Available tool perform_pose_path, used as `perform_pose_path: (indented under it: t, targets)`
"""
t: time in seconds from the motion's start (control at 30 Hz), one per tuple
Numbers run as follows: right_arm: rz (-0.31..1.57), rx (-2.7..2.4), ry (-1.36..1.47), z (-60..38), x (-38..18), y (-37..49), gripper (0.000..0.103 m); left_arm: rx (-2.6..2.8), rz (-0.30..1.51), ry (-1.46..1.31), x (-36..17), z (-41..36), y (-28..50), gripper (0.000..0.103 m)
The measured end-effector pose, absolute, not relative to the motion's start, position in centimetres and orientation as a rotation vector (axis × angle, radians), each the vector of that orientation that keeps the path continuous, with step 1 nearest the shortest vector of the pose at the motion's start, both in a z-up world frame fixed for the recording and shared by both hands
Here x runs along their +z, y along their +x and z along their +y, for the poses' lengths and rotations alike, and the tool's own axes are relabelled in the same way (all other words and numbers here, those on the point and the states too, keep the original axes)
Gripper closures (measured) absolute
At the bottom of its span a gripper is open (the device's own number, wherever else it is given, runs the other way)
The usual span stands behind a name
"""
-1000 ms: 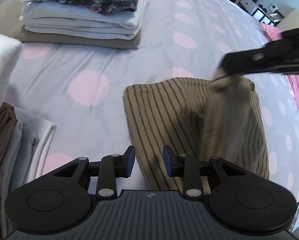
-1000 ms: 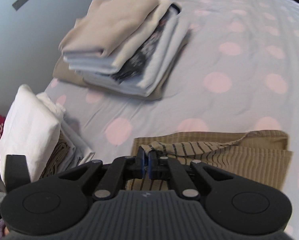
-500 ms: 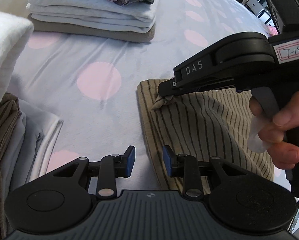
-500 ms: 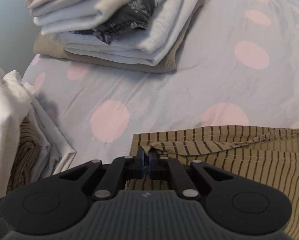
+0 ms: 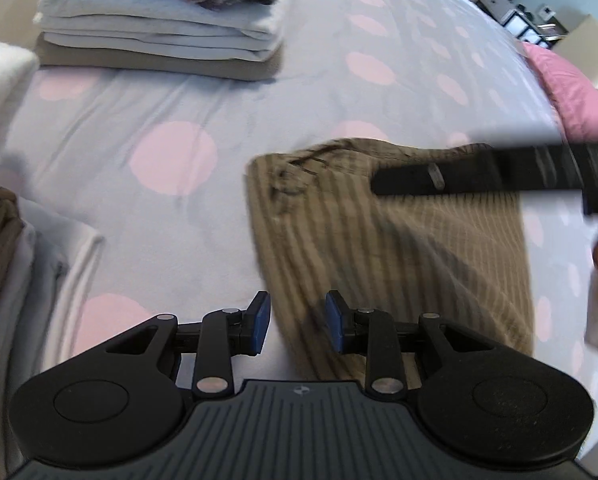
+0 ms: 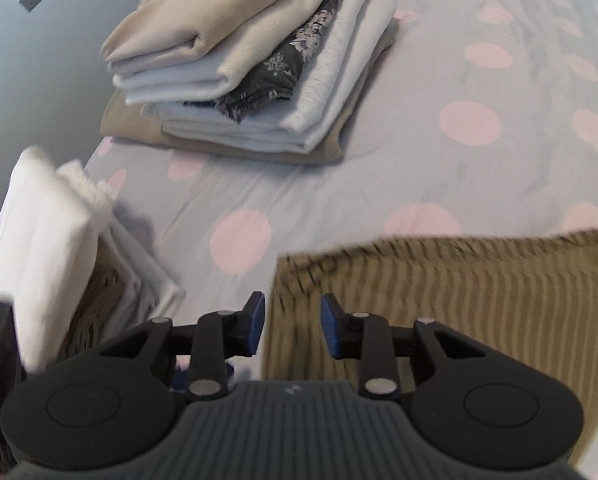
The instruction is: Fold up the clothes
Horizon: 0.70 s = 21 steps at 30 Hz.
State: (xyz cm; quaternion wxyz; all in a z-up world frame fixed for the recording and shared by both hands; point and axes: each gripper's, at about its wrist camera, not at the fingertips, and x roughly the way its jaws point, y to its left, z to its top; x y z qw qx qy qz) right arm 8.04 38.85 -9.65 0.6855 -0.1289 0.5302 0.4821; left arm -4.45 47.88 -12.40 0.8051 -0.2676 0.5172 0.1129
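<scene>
The right gripper point(image 6: 292, 322) is opening, nothing between its pads (blue), above the left edge of the striped garment point(image 6: 459, 300) at lower right. The left gripper point(image 5: 298, 322) stands partly open, empty, over the garment's near edge. Folded stack point(image 6: 251, 72) at upper left.

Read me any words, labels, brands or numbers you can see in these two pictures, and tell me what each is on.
No readable text in either view.
Left gripper: a small round emblem on its grey body, no letters.
Right gripper: a faint mark on its grey body, too blurred to read.
Right gripper seen in the left view: motion-blurred, nothing legible.
Folded clothes and bedsheet: patterns only, no print.
</scene>
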Motion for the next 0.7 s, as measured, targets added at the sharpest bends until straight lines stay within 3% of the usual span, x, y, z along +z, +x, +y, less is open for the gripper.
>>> perform_pose_path:
  t: [0.47, 0.6, 0.63, 0.67, 0.7]
  targets:
    - [1.113, 1.085, -0.369, 27.3, -12.1, -4.0, 0.07, 0.167, 1.165, -0.579, -14.1, 44.7, -4.6, 0.076]
    - [1.091, 1.021, -0.395, 26.8, -13.9, -5.8, 0.07, 0.16, 1.159, -0.568, -14.2, 44.4, -4.7, 0.091]
    - [1.102, 1.013, -0.382, 26.7, -14.4, -5.8, 0.078, 0.157, 1.156, -0.566, -14.1, 44.3, -4.7, 0.096]
    - [1.111, 1.012, -0.366, 26.6, -14.7, -5.8, 0.098, 0.156, 1.147, -0.564, -14.0, 44.3, -4.7, 0.098]
    - [1.114, 1.004, -0.359, 26.6, -14.9, -5.7, 0.101, 0.157, 1.134, -0.566, -13.7, 44.3, -4.8, 0.1]
